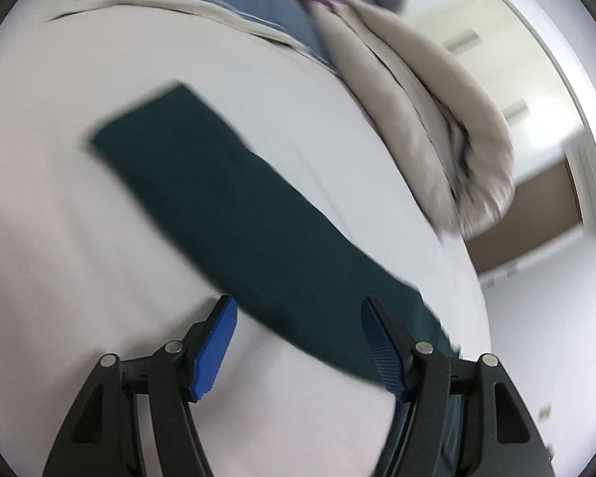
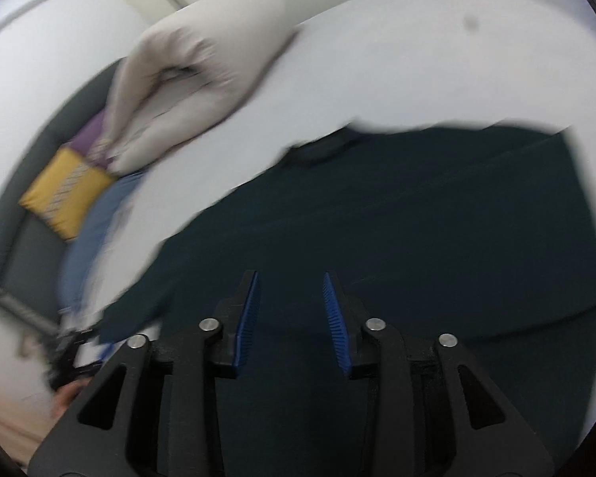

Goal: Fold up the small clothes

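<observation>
A dark green garment [image 1: 218, 183] lies flat on the white bed sheet [image 1: 79, 238] as a long folded strip running from upper left to lower right. My left gripper [image 1: 298, 301] hovers over its near end, open, with the blue pads [image 1: 214, 346] wide apart and not touching the cloth. In the right wrist view the same garment [image 2: 417, 238] spreads wide across the sheet [image 2: 417, 59], its collar toward the top. My right gripper [image 2: 291, 275] is open just above the fabric, with a clear gap between its pads. Both views are motion-blurred.
A folded beige duvet [image 1: 417, 119] lies at the far side of the bed, beside a blue pillow [image 1: 218, 4]. Yellow [image 2: 65, 194] and purple cushions rest against a dark headboard. The bed edge [image 1: 476, 262] drops off at the right. A hand [image 2: 69, 395] shows at the lower left.
</observation>
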`<control>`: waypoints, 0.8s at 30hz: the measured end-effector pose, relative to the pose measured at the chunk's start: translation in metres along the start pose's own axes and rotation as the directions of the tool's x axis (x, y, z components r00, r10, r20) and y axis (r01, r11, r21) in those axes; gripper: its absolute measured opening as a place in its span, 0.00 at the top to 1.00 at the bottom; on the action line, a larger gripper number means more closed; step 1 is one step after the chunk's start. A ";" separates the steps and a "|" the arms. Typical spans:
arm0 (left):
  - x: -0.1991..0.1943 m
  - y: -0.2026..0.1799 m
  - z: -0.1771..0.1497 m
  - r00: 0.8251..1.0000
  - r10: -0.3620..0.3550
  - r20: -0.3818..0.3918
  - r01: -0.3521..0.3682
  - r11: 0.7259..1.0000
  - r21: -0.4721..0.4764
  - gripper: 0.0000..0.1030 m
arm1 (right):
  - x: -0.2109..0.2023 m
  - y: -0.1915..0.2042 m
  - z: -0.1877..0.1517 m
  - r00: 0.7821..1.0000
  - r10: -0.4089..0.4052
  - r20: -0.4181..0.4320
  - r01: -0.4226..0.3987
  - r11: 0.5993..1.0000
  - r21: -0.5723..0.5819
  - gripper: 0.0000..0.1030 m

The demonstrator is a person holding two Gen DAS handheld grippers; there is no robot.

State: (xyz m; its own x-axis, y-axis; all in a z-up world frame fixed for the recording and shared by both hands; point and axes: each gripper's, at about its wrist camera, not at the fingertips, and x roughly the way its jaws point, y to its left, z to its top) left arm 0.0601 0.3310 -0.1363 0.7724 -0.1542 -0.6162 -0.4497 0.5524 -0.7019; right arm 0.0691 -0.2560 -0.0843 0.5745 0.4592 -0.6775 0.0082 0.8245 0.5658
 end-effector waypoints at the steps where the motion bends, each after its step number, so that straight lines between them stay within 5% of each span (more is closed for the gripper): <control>1: -0.002 0.007 0.004 1.000 -0.006 0.006 0.007 1.000 -0.029 0.34 | 0.009 0.013 -0.007 0.999 0.038 -0.026 -0.039 0.999 -0.007 0.62; 5: -0.002 0.038 0.021 0.998 -0.063 0.024 0.067 0.982 -0.177 0.32 | 0.035 0.052 -0.035 0.983 0.146 -0.111 -0.148 0.989 -0.006 0.62; 10: 0.008 0.053 0.041 0.991 -0.103 0.084 0.124 0.944 -0.306 0.35 | 0.045 0.082 -0.055 0.975 0.168 -0.143 -0.175 0.984 -0.037 0.62; 15: 0.032 0.065 0.065 0.993 -0.084 0.081 0.109 0.917 -0.384 0.78 | 0.019 0.072 -0.064 0.980 0.159 -0.121 -0.164 0.986 -0.028 0.62; 16: 0.033 0.065 0.067 0.994 -0.072 0.081 0.098 0.916 -0.388 0.81 | 0.014 0.068 -0.064 0.981 0.157 -0.110 -0.160 0.987 -0.014 0.62; 21: 0.029 -0.006 0.069 0.995 -0.050 0.083 0.060 0.991 -0.117 0.88 | -0.003 0.031 -0.052 0.986 0.148 -0.077 -0.146 0.989 0.024 0.62; 24: 0.029 -0.080 0.049 0.995 -0.084 0.045 0.078 0.990 0.114 0.88 | -0.017 0.011 -0.051 0.990 0.134 -0.043 -0.132 0.990 0.055 0.62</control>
State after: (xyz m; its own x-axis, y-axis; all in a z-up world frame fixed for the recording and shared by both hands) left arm 0.1408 0.3223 -0.0807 0.8268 -0.1626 -0.5385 -0.3339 0.6285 -0.7025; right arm 0.0175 -0.2376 -0.0904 0.5350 0.5792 -0.6151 -0.0227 0.7377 0.6748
